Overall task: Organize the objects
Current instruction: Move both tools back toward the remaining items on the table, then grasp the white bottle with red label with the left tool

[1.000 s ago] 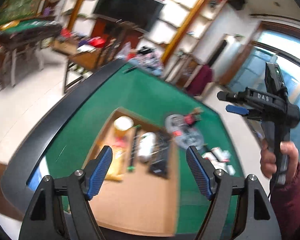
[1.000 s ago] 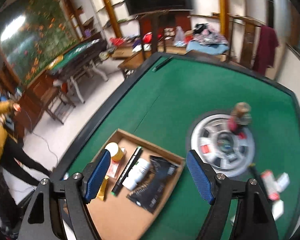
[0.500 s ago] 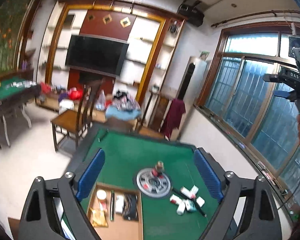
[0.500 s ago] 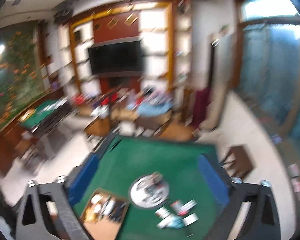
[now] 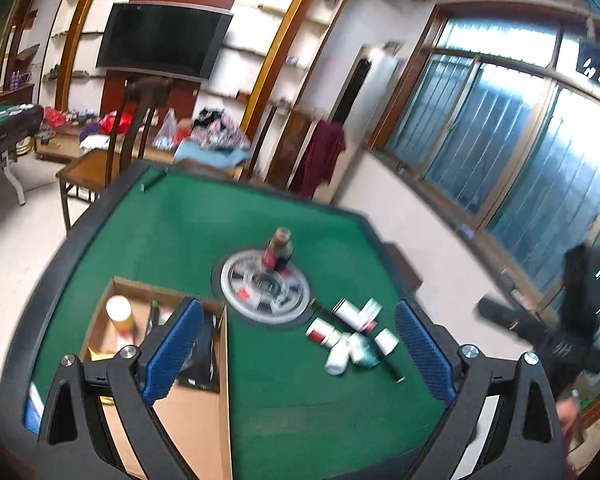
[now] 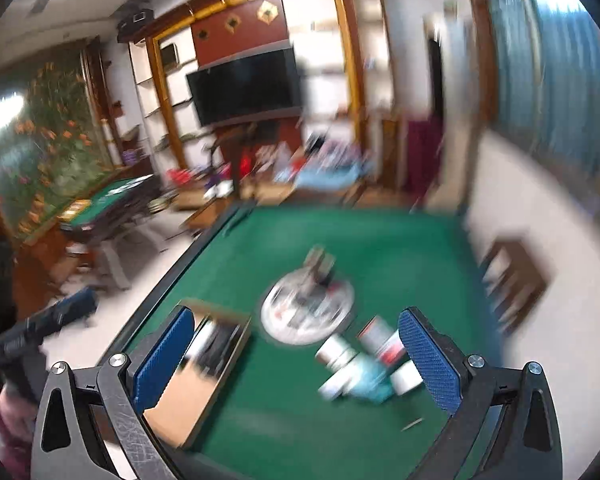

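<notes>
Left gripper (image 5: 296, 352): jaws apart, nothing held | Right gripper (image 6: 294, 354): jaws apart, nothing held | Bottles (image 5: 350, 338): loose pile, lower right of centre, green table (image 5: 188, 236) | Cardboard box (image 5: 220, 380): lower left

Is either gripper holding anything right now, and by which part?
Nothing is held. The left gripper and right gripper are both open and empty above the green table.

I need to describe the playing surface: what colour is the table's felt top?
Green felt, edged by a dark rim; clearest in the left wrist view.
</notes>
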Tool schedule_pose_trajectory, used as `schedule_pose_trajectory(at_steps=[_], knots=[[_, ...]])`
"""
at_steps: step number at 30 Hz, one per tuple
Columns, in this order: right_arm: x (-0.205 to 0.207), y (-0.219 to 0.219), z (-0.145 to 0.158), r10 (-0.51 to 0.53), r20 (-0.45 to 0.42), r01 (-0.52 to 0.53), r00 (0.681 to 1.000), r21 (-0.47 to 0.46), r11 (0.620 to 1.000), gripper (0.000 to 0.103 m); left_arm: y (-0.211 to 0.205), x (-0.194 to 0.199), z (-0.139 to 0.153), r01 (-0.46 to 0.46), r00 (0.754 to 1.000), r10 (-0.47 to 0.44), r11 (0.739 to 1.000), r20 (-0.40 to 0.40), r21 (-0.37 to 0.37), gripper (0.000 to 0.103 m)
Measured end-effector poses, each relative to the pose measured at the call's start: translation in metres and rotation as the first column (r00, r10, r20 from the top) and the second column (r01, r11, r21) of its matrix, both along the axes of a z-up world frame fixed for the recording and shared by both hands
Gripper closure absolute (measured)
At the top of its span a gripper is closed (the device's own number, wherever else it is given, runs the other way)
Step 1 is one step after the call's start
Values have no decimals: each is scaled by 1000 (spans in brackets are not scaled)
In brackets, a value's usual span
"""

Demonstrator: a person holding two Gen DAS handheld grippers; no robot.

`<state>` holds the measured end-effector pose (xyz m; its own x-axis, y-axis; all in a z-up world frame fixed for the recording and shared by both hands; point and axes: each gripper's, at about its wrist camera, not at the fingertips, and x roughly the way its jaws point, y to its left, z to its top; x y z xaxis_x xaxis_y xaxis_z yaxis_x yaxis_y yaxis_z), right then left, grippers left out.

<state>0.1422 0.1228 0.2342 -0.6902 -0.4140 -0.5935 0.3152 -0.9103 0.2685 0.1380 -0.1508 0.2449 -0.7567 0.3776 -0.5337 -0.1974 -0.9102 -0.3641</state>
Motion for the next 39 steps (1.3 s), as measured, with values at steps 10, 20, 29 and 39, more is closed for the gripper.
schedule_pose_trajectory(at_steps=[10, 20, 29, 39], knots=[[-66, 74, -147, -326, -16, 326, 945, 89, 941, 0, 68, -69, -145, 37, 976, -1, 986, 220, -160, 7], [-108, 129, -196, -416, 56, 414, 908, 40, 909, 0, 138, -135, -189, 23, 946, 24, 990, 323, -139, 7], [-101, 134, -183, -375, 25, 376, 927, -12, 927, 0, 185, -178, -223, -83, 912, 151, 978, 381, -189, 7], [-100, 136, -192, -395, 31, 396, 918, -36, 918, 0, 190, -172, -230, 47, 932, 64, 955, 358, -292, 70]])
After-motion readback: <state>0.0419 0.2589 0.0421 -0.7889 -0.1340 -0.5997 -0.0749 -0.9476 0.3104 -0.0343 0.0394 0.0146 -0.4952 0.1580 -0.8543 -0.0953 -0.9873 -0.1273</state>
